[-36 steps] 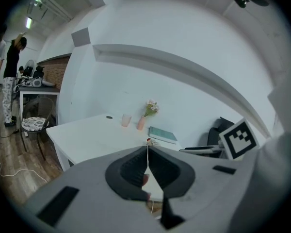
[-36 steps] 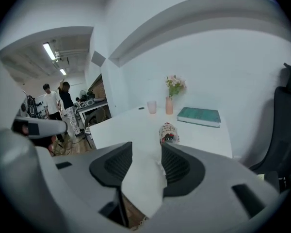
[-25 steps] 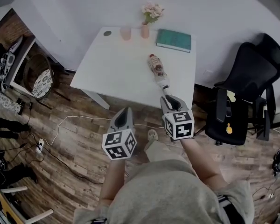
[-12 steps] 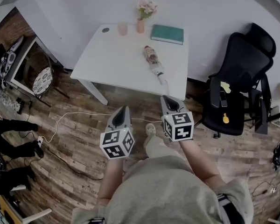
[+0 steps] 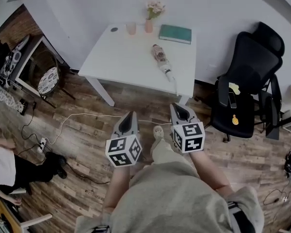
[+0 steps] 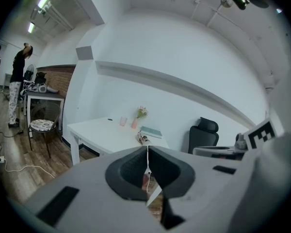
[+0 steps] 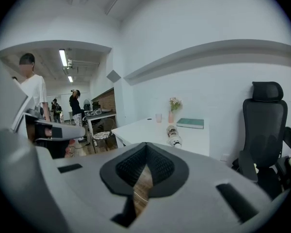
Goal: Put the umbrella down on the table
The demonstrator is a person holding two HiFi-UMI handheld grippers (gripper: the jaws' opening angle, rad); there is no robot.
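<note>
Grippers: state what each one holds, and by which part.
Nothing is held. The left gripper and right gripper both have shut, empty jaws; the umbrella lies on the table, apart from both.

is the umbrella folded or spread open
Folded: the umbrella lies flat on the white table as a narrow rolled bundle, its canopy not spread.

The left gripper (image 5: 131, 115) and right gripper (image 5: 178, 107) are grey plastic with black-and-white marker cubes (image 5: 123, 151). The loose shirt (image 5: 169, 203) seems greyish.
</note>
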